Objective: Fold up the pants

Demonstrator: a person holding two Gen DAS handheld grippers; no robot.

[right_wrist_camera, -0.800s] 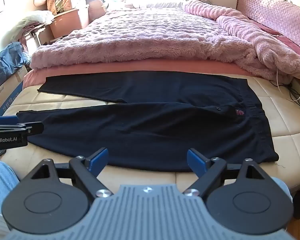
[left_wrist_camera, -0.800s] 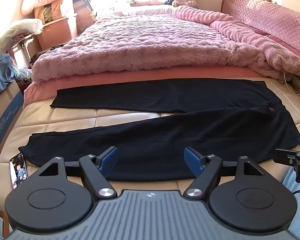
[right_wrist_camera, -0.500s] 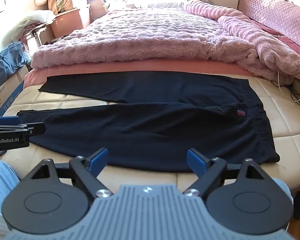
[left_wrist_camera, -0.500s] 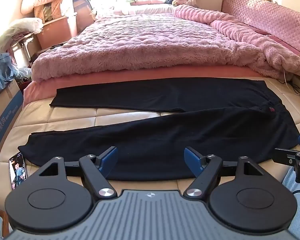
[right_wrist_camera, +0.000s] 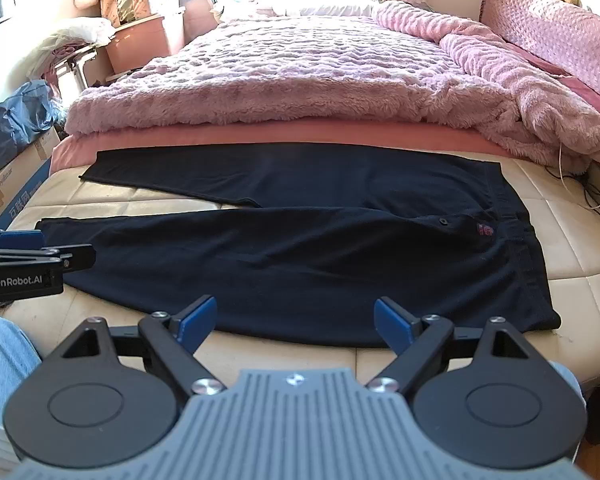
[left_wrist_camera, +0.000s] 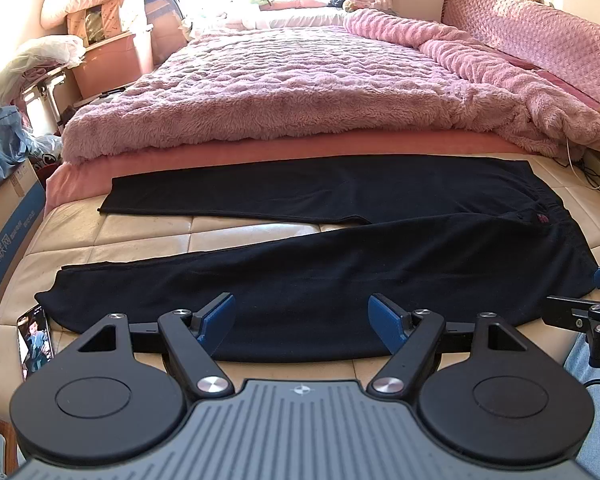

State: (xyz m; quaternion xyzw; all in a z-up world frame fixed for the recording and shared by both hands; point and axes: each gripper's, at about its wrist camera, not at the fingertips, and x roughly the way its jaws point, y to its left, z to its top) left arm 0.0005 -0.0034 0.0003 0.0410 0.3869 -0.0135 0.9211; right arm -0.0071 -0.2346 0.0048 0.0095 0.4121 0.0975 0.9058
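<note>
The dark navy soft-fabric pants are laid flat, legs apart, on the cream quilted bed, while the left tool and right tool are held wide open and empty above the near edge, seemingly for a first grasp.

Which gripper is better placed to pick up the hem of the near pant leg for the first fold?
Left. The left gripper hangs open over the near leg of the pants toward its hem; the right gripper, also open, sits nearer the waistband.
</note>
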